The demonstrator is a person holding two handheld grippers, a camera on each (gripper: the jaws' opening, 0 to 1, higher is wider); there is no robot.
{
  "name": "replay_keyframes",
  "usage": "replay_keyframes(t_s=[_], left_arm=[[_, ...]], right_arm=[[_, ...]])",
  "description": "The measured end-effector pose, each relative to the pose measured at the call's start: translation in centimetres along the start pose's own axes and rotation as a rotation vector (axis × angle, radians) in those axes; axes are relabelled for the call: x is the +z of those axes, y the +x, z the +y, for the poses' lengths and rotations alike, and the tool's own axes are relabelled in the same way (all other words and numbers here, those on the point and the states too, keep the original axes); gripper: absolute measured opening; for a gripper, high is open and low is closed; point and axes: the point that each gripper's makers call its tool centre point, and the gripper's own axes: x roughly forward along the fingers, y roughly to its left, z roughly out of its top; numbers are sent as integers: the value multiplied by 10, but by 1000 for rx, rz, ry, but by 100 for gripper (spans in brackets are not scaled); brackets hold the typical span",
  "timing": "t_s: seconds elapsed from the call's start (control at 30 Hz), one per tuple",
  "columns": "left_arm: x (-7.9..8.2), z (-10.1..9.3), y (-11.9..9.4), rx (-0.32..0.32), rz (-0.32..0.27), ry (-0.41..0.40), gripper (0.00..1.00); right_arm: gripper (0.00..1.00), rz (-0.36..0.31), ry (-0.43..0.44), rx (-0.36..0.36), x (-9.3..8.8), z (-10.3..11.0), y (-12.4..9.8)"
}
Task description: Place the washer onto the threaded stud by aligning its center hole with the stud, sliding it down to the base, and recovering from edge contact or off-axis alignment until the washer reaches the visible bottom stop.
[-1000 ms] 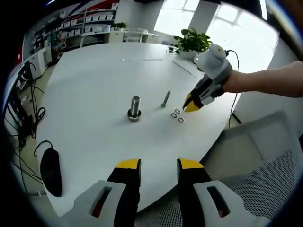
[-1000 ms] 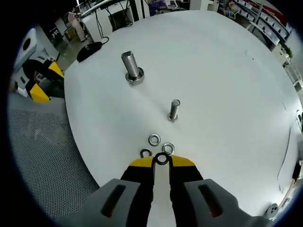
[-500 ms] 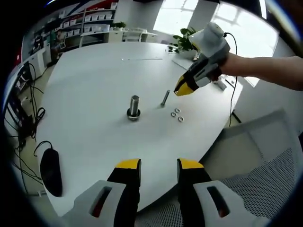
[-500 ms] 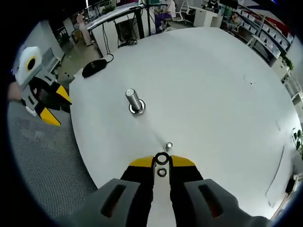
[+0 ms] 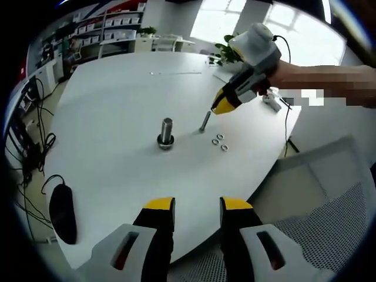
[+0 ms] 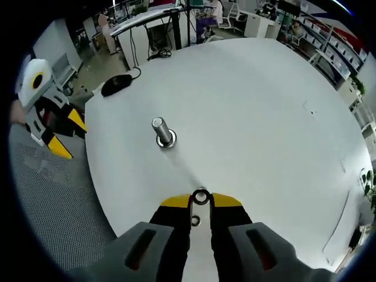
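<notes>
A thick threaded stud (image 5: 167, 131) stands upright on the white table (image 5: 117, 100), with a flat ring at its foot. In the right gripper view the stud (image 6: 161, 131) lies ahead and to the left of my right gripper (image 6: 201, 201), which is shut on a small steel washer (image 6: 201, 196) held at the fingertips. In the left gripper view that right gripper (image 5: 219, 108) hovers above the table beside a thin upright bolt (image 5: 205, 122), to the right of the stud. My left gripper (image 5: 197, 204) hangs open off the table's near edge, holding nothing.
Three loose washers (image 5: 220, 141) lie on the table near the thin bolt; one washer (image 6: 195, 221) shows between my right jaws. A black mouse (image 5: 62, 211) rests at the left edge, its cable trailing off. A mesh chair (image 5: 335, 223) stands at the right. My left gripper (image 6: 59, 126) appears at the left.
My right gripper has risen off the loose washers with one washer in it and moved over the thin bolt, toward the stud. The left gripper has stayed still.
</notes>
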Motion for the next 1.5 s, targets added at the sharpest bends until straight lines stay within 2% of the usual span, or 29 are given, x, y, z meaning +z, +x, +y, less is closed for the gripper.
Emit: replay_keyframes(t_s=[0.23, 1.17, 1.5], left_arm=[[-1, 0, 1, -1, 4, -1, 29], [0, -1, 3, -12, 0, -3, 29], [0, 0, 3, -12, -3, -6, 29]], right_arm=[[13, 5, -9, 9, 6, 5, 2], [13, 61, -36, 8, 0, 5, 3], [13, 80, -43, 13, -4, 3, 14]])
